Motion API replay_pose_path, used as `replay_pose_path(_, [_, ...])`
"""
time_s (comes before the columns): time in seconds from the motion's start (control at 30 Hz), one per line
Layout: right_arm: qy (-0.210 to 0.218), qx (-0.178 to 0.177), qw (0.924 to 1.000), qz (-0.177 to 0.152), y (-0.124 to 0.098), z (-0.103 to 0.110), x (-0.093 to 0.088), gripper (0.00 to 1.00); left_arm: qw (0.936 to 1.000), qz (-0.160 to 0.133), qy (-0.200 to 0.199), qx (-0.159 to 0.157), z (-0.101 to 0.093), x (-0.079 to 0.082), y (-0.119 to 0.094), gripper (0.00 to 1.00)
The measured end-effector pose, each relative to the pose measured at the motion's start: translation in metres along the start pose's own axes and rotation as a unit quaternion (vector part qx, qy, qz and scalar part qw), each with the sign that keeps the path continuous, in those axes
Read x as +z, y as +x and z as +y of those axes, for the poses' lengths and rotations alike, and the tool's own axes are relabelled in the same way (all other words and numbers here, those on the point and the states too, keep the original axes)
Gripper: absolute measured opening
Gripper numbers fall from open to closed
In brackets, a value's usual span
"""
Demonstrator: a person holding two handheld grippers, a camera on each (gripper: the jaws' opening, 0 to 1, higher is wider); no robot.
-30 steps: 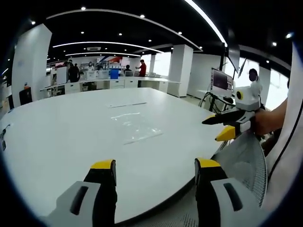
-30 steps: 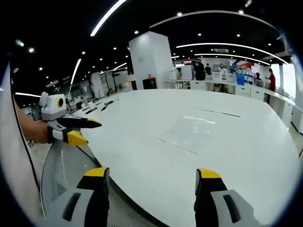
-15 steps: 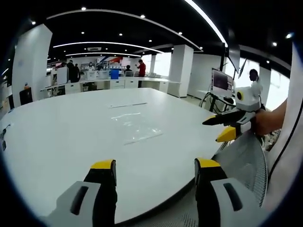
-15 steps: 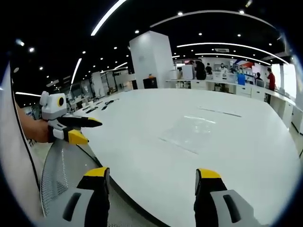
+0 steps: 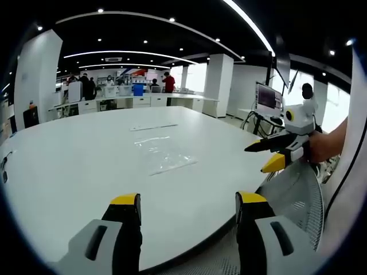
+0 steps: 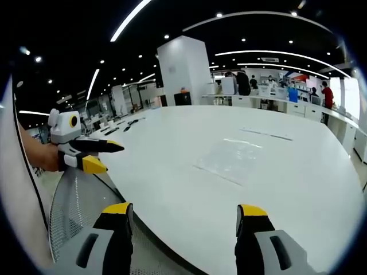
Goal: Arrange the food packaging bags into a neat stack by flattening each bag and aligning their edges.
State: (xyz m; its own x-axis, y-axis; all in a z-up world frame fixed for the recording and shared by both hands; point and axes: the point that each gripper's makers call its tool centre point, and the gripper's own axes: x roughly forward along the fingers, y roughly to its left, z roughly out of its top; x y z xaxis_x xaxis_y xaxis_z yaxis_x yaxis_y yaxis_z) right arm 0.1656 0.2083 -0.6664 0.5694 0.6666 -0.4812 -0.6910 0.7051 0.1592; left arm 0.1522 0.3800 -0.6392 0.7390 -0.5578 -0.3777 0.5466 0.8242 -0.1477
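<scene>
Left tool (image 5: 186,200) jaws apart, flat clear plastic bags (image 5: 162,154), smooth white table (image 5: 69,166)

The white counter (image 5: 69,166) lies broad and bare between both claws and the clear bags (image 5: 163,154), which rest flat near its middle. The left claw (image 5: 186,201) and the right claw (image 6: 183,213) hang at the near edge, jaws apart, with a mesh chair back (image 6: 71,209) below. Desks stand well beyond.
</scene>
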Motion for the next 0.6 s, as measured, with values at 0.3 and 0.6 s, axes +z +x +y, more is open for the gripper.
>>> replay_pose_path(0.3, [0.000,0.000,1.0000,0.004,0.0003,0.0009,-0.0008,0.73,1.0000,0.002,0.001,-0.003,-0.0005,-0.0014,0.0002,0.65])
replay_pose_path(0.6, [-0.002,-0.001,1.0000,0.004,0.0010,-0.0013,-0.0019,0.73,1.0000,0.003,0.003,-0.005,-0.0013,-0.0013,0.0003,0.65])
